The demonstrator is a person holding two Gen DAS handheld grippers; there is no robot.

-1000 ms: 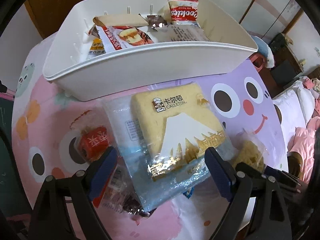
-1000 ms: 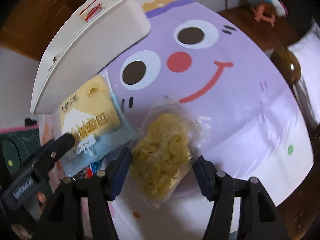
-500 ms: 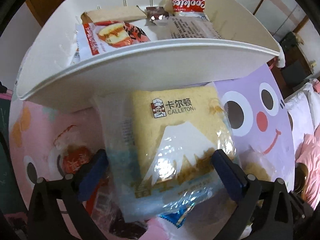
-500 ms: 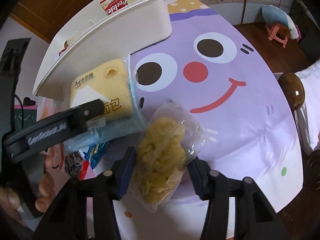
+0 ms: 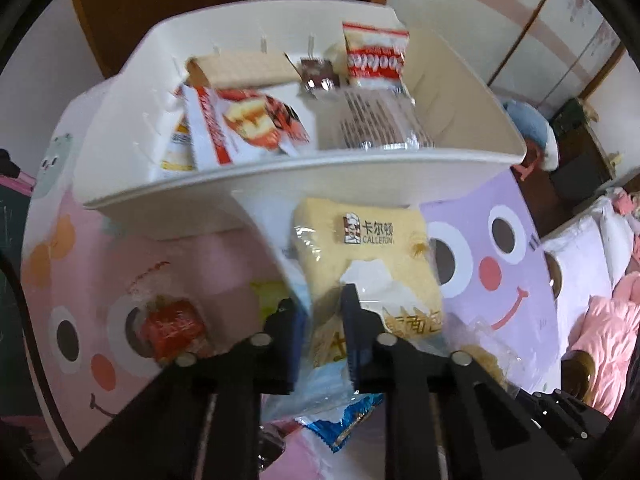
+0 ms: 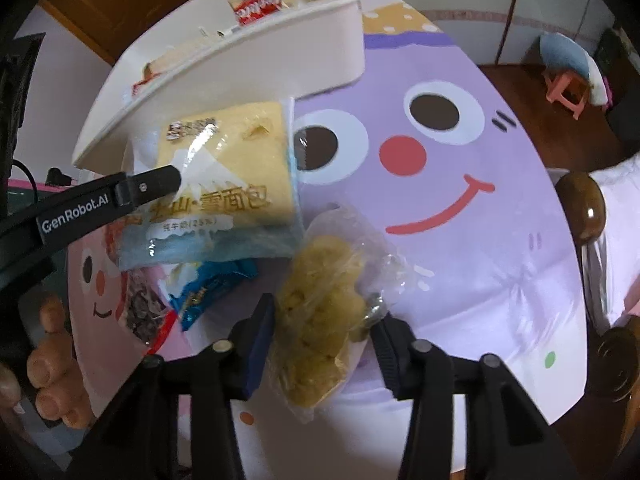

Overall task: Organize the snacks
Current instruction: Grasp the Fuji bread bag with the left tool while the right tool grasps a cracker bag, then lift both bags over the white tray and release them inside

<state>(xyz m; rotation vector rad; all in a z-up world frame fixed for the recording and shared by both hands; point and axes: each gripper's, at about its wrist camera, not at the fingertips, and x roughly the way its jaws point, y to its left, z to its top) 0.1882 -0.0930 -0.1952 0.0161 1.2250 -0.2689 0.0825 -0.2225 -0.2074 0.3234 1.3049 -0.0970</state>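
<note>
Left wrist view shows my left gripper [image 5: 322,320] pinching the bread packet [image 5: 368,264] just in front of the white bin [image 5: 280,184]. My right gripper [image 6: 322,320] is closing around the crumbly snack bag [image 6: 320,320], lying lengthwise, farther from the bin.

- I read "CALLETON" under Chinese characters 卡尔顿 on the yellow bread packet [image 5: 372,264], with 雪面包 lower on its front.
- I read "GenRobot.AI" on the left gripper's arm [image 6: 76,216].
- The red-and-white packet [image 5: 374,58] in the white bin [image 5: 280,176] carries lettering too blurred for me.
</note>
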